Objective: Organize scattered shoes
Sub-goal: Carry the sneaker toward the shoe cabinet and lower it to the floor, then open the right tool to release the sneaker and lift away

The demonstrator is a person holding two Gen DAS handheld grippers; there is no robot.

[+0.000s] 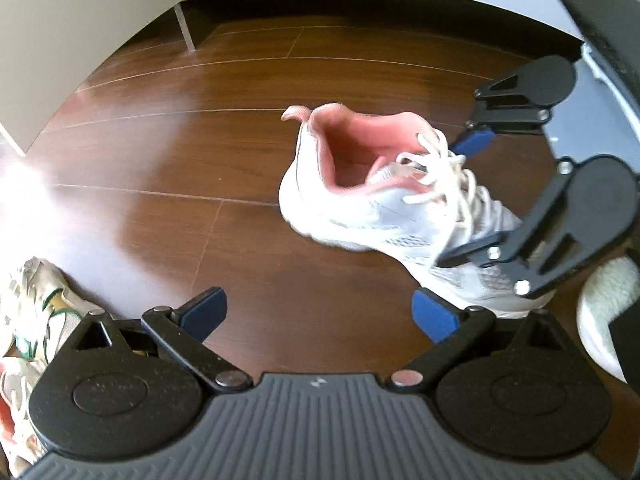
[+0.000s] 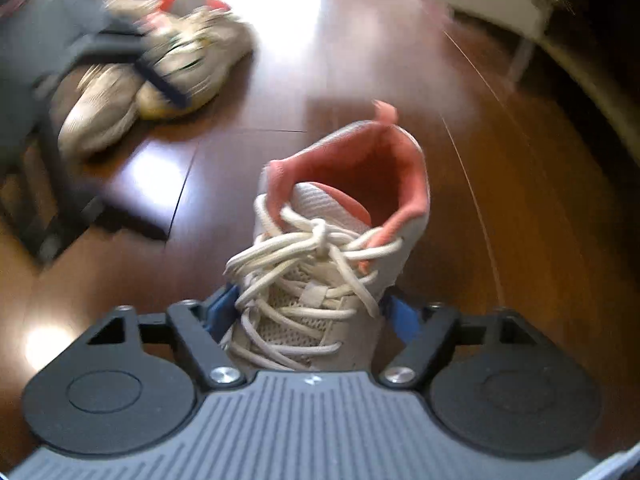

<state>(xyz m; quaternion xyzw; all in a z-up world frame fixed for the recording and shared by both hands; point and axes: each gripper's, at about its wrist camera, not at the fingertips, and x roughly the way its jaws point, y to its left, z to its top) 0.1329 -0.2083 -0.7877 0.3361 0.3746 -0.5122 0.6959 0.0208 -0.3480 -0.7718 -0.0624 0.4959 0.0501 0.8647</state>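
A white sneaker (image 1: 360,216) with a pink lining and white laces stands on the dark wooden floor. My right gripper (image 1: 464,198) straddles its laced forefoot from the right, one blue pad on each side. In the right wrist view the sneaker (image 2: 320,280) fills the gap of the right gripper (image 2: 312,316), and both pads lie against its sides. My left gripper (image 1: 322,314) is open over bare floor just in front of the sneaker's toe, with nothing between its fingers. It shows blurred in the right wrist view at upper left (image 2: 160,84).
A pair of beige sneakers (image 1: 36,312) with green trim lies at the left, also in the right wrist view (image 2: 104,120). A white fuzzy object (image 1: 604,312) sits at the right edge. White furniture on legs (image 1: 80,20) with an open shelf stands behind.
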